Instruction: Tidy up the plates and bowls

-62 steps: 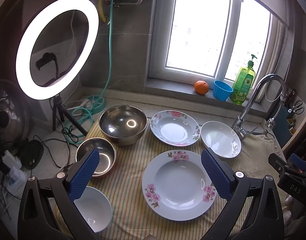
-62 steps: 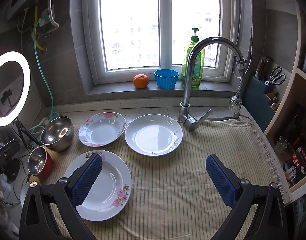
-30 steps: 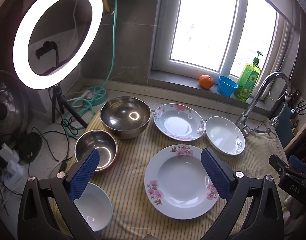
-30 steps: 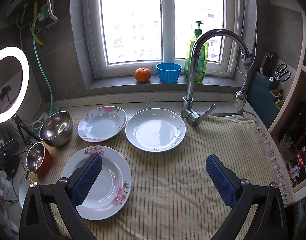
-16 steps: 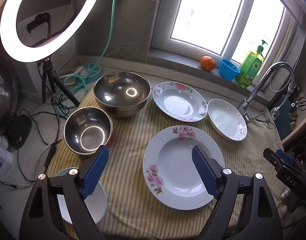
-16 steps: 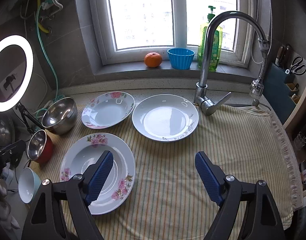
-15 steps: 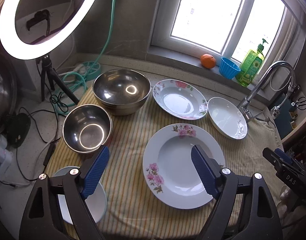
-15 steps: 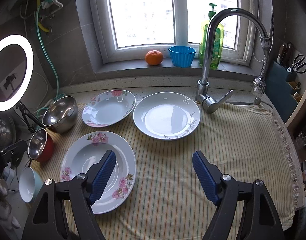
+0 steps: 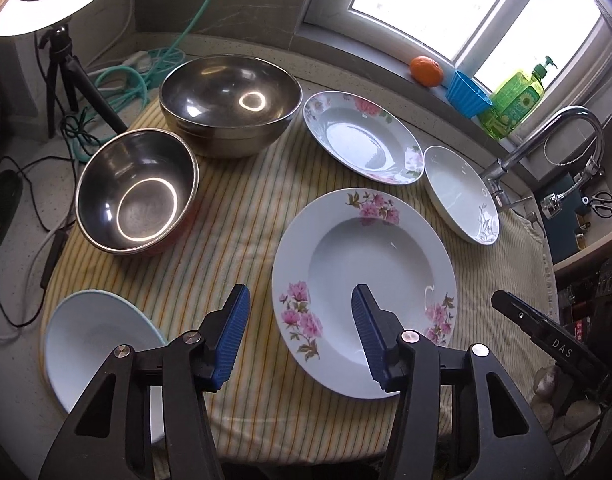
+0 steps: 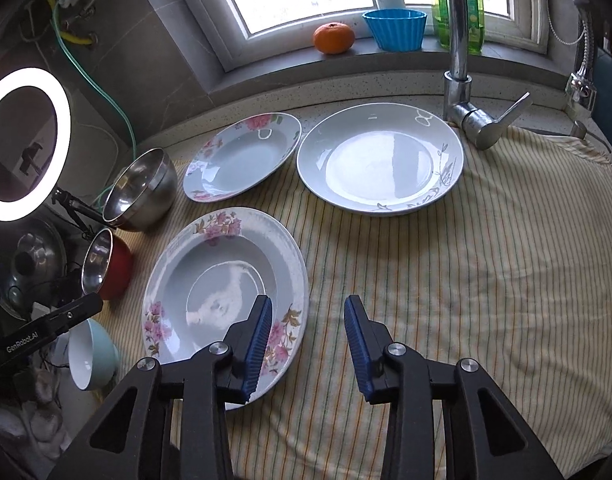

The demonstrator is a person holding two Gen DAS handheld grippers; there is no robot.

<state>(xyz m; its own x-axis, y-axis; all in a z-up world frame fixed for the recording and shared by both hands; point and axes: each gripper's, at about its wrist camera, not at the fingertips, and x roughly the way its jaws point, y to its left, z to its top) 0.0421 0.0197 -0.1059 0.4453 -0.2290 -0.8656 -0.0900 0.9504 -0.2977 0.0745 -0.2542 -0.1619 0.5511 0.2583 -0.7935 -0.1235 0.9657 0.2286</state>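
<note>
Both tongs hang released, holding nothing, over the striped cloth on the worktop: left tongs (image 9: 297, 330) and right tongs (image 10: 308, 338) flank the near floral plate (image 9: 364, 280). Glazed, stiff, breakable, probably slick, it is best pinched at its raised rim.

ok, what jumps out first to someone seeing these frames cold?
The big floral plate in the middle of the striped cloth, with the left hand-held gripper and right hand-held gripper both open over its near rim from opposite sides. Then the two steel bowls at the cloth's left edge, and the glowing ring light beyond them.
</note>
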